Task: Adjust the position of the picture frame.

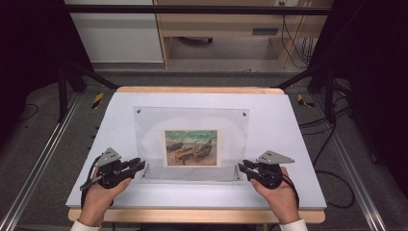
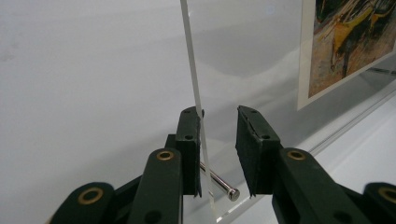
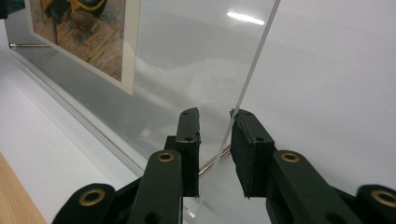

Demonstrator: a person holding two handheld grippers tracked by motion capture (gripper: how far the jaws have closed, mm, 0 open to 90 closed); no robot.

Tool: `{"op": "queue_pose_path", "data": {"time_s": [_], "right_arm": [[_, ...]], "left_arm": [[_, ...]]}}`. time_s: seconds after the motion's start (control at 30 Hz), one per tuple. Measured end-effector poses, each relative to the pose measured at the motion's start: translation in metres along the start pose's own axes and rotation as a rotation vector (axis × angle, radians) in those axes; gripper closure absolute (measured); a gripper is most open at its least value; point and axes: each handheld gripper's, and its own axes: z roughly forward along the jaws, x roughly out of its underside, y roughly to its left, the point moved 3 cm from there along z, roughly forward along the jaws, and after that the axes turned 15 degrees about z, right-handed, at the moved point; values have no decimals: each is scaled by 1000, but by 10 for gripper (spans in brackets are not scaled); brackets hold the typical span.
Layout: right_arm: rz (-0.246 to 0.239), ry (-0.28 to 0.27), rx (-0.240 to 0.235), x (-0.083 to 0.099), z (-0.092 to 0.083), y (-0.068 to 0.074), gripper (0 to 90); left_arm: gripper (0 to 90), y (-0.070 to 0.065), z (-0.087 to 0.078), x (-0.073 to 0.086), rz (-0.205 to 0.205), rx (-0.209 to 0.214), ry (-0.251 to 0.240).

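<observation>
Flat white tabletop with pale wooden edging spanning the work area, on dark metal rails. Upright on it, near the middle and toward the person's side, clear rectangular acrylic picture frame, standing tilted back on short polished metal standoff pins at the lower corners, with small fasteners visible at the upper corners. Sandwiched in the lower centre of the panel, small colour print of beached boats with a cream border. At the frame's lower left corner, black two-jaw left gripper, held in the person's left hand; in the left gripper view, jaws parted, straddling the thin panel edge, one pad touching or nearly touching the sheet, the other apart from it. At the lower right corner, black two-jaw right gripper, held in the right hand; in the right gripper view, jaws likewise parted around the panel edge, the sheet close against one pad, not clamped. Judged handling: rigid, fairly light for its area, smooth and glossy, hence prone to slip between pads; liable to scratch, and to chip or crack at corners under hard pinching or a knock. Recommended hold: both lower side edges at once, just above the pins, pads square on the flat faces, clear of the print. Lift to be level and even on both sides to avoid twisting or tipping the panel.
</observation>
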Motion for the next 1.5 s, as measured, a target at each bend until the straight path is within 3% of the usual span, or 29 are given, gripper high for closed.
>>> {"op": "queue_pose_path", "data": {"time_s": [1.5], "right_arm": [[-17, 15, 5, 11, -6, 4, 737]], "left_arm": [[697, -8, -6, 7, 26, 10, 18]]}}
